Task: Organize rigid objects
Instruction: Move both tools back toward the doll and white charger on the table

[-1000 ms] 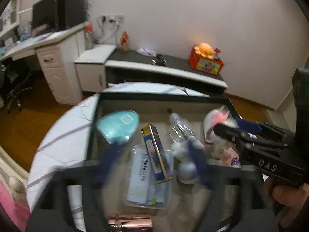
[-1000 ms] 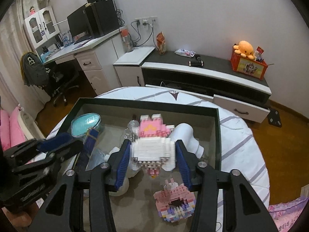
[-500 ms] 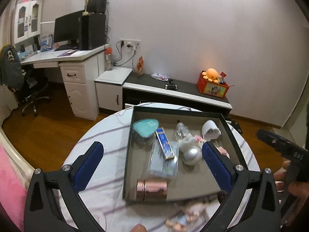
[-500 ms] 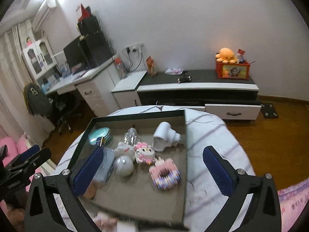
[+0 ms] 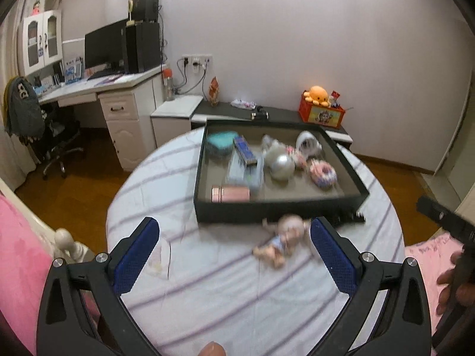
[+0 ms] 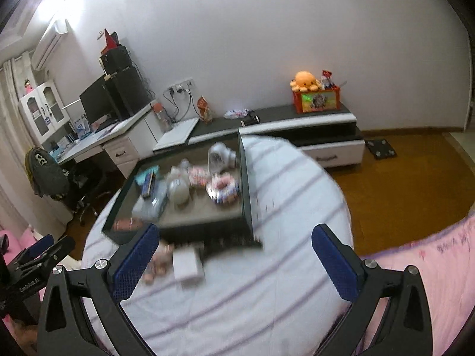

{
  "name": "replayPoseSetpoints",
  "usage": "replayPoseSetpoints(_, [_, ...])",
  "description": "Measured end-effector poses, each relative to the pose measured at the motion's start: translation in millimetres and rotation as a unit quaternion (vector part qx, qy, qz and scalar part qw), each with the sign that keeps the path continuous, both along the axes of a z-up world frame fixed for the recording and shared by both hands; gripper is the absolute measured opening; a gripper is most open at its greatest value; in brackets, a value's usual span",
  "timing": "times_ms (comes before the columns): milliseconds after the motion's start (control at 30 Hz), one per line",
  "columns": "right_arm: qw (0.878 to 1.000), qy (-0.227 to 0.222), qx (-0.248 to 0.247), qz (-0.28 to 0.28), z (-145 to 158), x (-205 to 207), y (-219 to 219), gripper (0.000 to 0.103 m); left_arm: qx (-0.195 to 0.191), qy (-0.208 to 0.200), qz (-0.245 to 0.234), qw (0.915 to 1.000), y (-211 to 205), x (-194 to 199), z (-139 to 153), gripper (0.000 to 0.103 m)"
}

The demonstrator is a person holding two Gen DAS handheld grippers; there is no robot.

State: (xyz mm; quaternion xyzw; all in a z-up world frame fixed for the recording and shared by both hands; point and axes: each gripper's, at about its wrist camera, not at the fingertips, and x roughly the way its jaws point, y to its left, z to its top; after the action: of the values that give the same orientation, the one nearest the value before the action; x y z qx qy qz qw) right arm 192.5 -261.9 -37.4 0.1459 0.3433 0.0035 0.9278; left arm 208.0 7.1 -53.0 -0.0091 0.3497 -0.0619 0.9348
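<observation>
A black tray (image 5: 276,209) (image 6: 248,190) on the round striped table holds several items: a teal case (image 5: 221,142), a blue box (image 5: 245,151), a silver ball (image 5: 282,167), a pink brick ring (image 5: 323,173) (image 6: 224,188), a rose-gold tube (image 5: 231,194). A small doll (image 5: 282,240) lies on the table before the tray, with a white box (image 6: 188,265) beside it. My left gripper (image 5: 234,255) is open and empty, held back above the table. My right gripper (image 6: 234,261) is open and empty, also held back.
The table (image 5: 225,296) is covered by a white striped cloth. A pink bed (image 6: 430,267) lies at the right and a pink cushion (image 5: 17,252) at the left. A desk (image 5: 98,95) and a TV cabinet (image 6: 297,130) stand along the far wall.
My right gripper let go of the pink and white brick figure in the tray. Both grippers opened wide and pulled back, away from the tray.
</observation>
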Motion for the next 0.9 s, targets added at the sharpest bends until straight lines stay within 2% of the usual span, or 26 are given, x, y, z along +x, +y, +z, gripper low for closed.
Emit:
replayPoseSetpoints(133, [1.000,0.022,-0.003,0.016,-22,-19,18,0.103,-0.011,0.018,0.002,0.9998,2,-17,-16,0.103])
replayPoseSetpoints(300, [0.999,0.033,-0.005,0.042,-35,-32,39,0.103,-0.005,0.028,0.003,0.9996,0,-30,-23,0.103])
replayPoseSetpoints(900, [0.998,0.031,-0.012,0.055,-32,-40,50,0.103,0.001,0.036,0.002,0.9993,-2,-35,-29,0.103])
